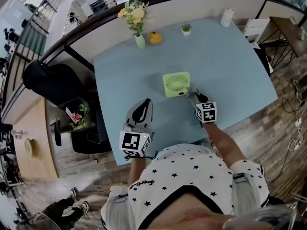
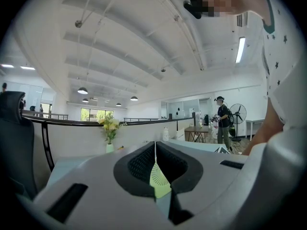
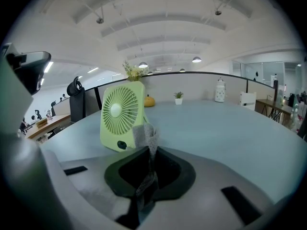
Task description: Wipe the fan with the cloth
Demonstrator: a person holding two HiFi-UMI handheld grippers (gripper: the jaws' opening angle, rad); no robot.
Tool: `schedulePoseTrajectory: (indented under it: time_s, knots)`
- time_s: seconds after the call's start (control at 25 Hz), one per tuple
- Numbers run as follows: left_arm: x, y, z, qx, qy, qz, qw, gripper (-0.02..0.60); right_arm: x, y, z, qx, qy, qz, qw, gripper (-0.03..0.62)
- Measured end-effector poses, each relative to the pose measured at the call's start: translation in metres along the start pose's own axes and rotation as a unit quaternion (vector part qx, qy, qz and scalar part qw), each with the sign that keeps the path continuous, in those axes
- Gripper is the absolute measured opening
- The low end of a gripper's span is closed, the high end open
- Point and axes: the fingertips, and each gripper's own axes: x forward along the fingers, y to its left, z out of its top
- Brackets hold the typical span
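A small light-green square fan (image 1: pixel 176 84) stands on the pale blue table (image 1: pixel 230 66), its grille facing me. In the right gripper view the fan (image 3: pixel 122 115) is just ahead and left of the jaws. My right gripper (image 1: pixel 194 96) sits at the fan's near right corner, shut on a strip of grey cloth (image 3: pixel 146 136) that sticks up between its jaws. My left gripper (image 1: pixel 146 103) hovers left of and nearer than the fan, shut with nothing in it. A sliver of green fan (image 2: pixel 159 180) shows through its closed jaws.
Along the far table edge stand a vase of yellow flowers (image 1: pixel 136 25), an orange round object (image 1: pixel 155 38), a tiny potted plant (image 1: pixel 186 29) and a white jar (image 1: pixel 227 17). A black chair (image 1: pixel 57 83) is off the table's left side.
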Motion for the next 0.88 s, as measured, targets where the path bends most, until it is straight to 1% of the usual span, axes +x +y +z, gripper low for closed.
schedulePoseTrajectory:
  time_s: [0.16, 0.36, 0.44, 0.6, 0.64, 0.8, 0.88]
  knots:
    - [-0.001, -0.001, 0.0, 0.001, 0.0, -0.001, 1.0, 0.032, -0.008, 0.001, 0.01, 0.018, -0.025, 0.0, 1.0, 0.017]
    - [-0.001, -0.003, 0.001, 0.002, -0.002, -0.004, 1.0, 0.032, -0.033, 0.004, 0.047, 0.05, -0.091, 0.012, 0.994, 0.017]
    - [-0.001, -0.005, 0.0, 0.001, -0.002, -0.007, 1.0, 0.032, -0.045, 0.01, 0.064, 0.041, -0.117, 0.023, 0.992, 0.017]
    - [0.001, -0.009, -0.002, -0.001, 0.0, -0.011, 0.9999, 0.032, -0.069, 0.026, 0.094, -0.003, -0.157, 0.045, 0.987, 0.017]
    - [0.001, -0.01, -0.002, -0.001, 0.001, -0.01, 1.0, 0.032, -0.073, 0.03, 0.102, -0.005, -0.166, 0.053, 0.985, 0.017]
    - [0.0, -0.012, 0.001, 0.0, -0.001, -0.002, 1.0, 0.032, -0.092, 0.047, 0.133, 0.011, -0.202, 0.096, 0.975, 0.017]
    - [-0.001, -0.013, 0.002, -0.001, -0.002, 0.007, 1.0, 0.032, -0.1, 0.057, 0.145, 0.004, -0.213, 0.121, 0.97, 0.017]
